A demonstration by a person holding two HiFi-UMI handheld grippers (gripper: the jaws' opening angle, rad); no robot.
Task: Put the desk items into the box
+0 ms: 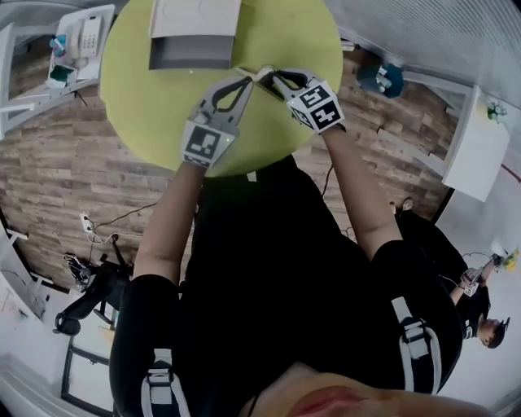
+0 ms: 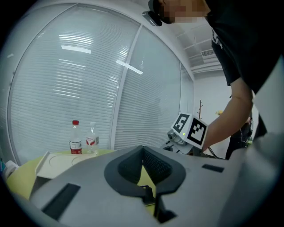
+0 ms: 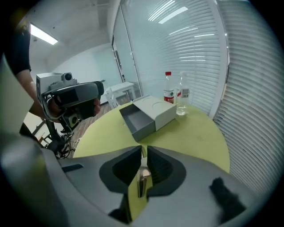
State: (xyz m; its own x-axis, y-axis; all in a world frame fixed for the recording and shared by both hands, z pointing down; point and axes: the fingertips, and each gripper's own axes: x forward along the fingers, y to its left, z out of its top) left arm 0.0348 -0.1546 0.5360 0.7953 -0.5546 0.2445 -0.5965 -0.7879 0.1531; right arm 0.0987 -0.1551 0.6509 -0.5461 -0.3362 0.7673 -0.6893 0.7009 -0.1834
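Note:
On the round yellow-green table (image 1: 146,98) the two grippers meet tip to tip in front of the box. My right gripper (image 1: 274,78) (image 3: 144,150) has its jaws all but together, pinching a thin flat light item (image 3: 141,181) that stands on edge between them; I cannot tell what it is. The left gripper (image 1: 247,79) (image 2: 143,150) is shut, and I see nothing in it. The box (image 1: 191,53) (image 3: 148,116) lies just beyond, its grey drawer pulled out of the white sleeve (image 1: 195,15) and looking empty.
Two bottles (image 3: 168,93) (image 2: 75,138), one red-capped and one clear, stand behind the box near the blinds. The table's near edge runs just under the grippers. A white desk with a telephone (image 1: 81,37) stands far left, another white table (image 1: 476,142) at right.

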